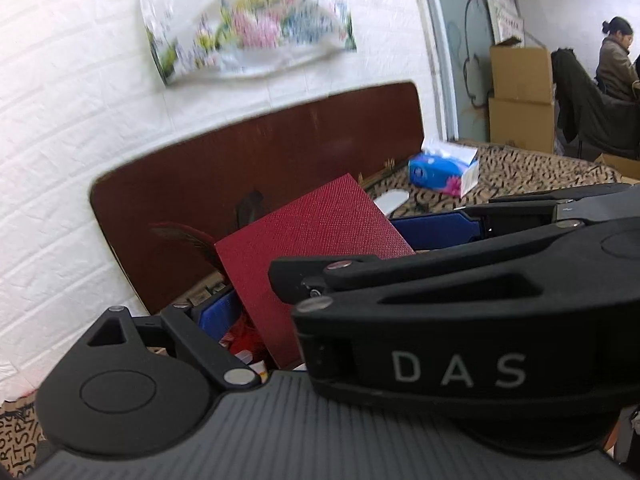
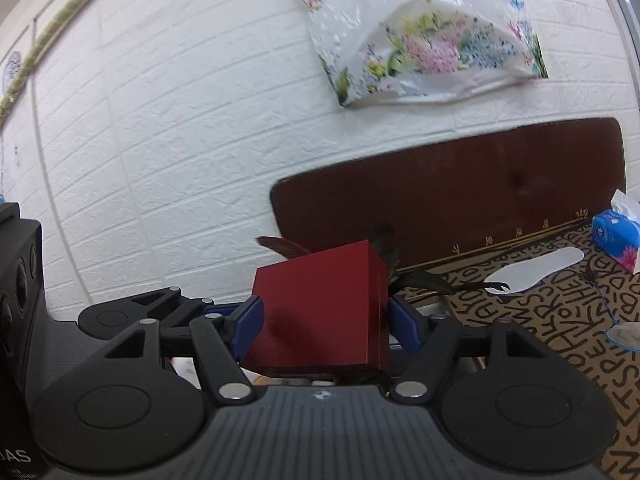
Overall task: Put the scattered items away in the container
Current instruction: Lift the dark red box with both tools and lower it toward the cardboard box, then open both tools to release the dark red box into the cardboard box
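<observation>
Right tool [image 2: 322, 314] clamped on one red box [image 2: 320, 308], left tool [image 1: 340, 264] gripping it too, one tissue pack [image 2: 616, 240]

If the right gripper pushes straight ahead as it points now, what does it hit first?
The right gripper is already clamped on the red box. Beyond it, the dark wooden board against the wall looks likely first, though depth is unclear.

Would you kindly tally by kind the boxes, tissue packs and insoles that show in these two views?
Red box: 1
Cardboard boxes: 2
Blue tissue pack: 1
White insole: 1
Total: 5
A pale item at the right edge of the right wrist view is too cut off to name, so it is not counted.
</observation>
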The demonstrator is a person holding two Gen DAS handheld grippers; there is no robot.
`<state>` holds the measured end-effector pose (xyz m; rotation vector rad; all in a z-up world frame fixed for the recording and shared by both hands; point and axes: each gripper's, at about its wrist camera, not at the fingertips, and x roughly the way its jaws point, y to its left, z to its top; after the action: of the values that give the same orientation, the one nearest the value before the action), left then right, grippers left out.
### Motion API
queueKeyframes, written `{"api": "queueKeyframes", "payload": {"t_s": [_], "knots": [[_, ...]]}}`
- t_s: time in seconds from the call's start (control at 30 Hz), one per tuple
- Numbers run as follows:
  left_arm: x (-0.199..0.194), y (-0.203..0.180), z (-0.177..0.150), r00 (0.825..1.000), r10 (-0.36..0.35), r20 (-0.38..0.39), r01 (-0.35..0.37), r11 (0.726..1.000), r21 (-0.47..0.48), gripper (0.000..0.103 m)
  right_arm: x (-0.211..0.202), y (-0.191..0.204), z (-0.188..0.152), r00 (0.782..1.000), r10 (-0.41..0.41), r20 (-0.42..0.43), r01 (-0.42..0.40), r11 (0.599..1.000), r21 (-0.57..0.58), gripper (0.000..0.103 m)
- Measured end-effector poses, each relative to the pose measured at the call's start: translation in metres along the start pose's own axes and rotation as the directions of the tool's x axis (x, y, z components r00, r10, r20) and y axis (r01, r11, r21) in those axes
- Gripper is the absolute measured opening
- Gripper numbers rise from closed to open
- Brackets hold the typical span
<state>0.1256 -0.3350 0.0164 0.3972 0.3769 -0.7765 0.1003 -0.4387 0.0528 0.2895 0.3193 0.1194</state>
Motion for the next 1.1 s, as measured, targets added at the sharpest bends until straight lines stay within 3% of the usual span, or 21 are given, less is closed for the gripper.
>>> {"api": "queueKeyframes", "payload": {"t_s": [0.23, 0.47, 0.73, 0.9, 1.1], "knots": [[0.022, 0.005, 0.000, 0.987, -0.056, -0.152, 0.045, 0.997, -0.069, 0.094, 0.026, -0.014, -0.002, 0.996, -0.039, -0.079, 0.042, 0.998, 0.042, 0.066], [0.030, 0.003, -0.003, 0.981, -0.057, -0.186, 0.041, 0.995, -0.090, 0.095, 0.033, -0.022, -0.007, 0.993, -0.048, -0.112, 0.060, 0.993, 0.104, 0.064], [0.025, -0.001, -0.001, 0.989, -0.026, -0.143, 0.016, 0.998, -0.067, 0.098, 0.019, -0.016, -0.010, 0.995, -0.062, -0.074, 0.070, 0.992, 0.103, 0.075], [0.006, -0.003, -0.006, 0.997, -0.016, -0.080, 0.012, 0.998, -0.060, 0.099, -0.002, 0.000, -0.014, 0.997, -0.065, -0.030, 0.067, 0.994, 0.082, 0.085], [-0.018, -0.006, -0.017, 0.999, 0.002, -0.050, -0.004, 0.999, -0.043, 0.102, -0.022, 0.019, -0.027, 0.998, -0.059, -0.002, 0.059, 0.995, 0.081, 0.089]]}}
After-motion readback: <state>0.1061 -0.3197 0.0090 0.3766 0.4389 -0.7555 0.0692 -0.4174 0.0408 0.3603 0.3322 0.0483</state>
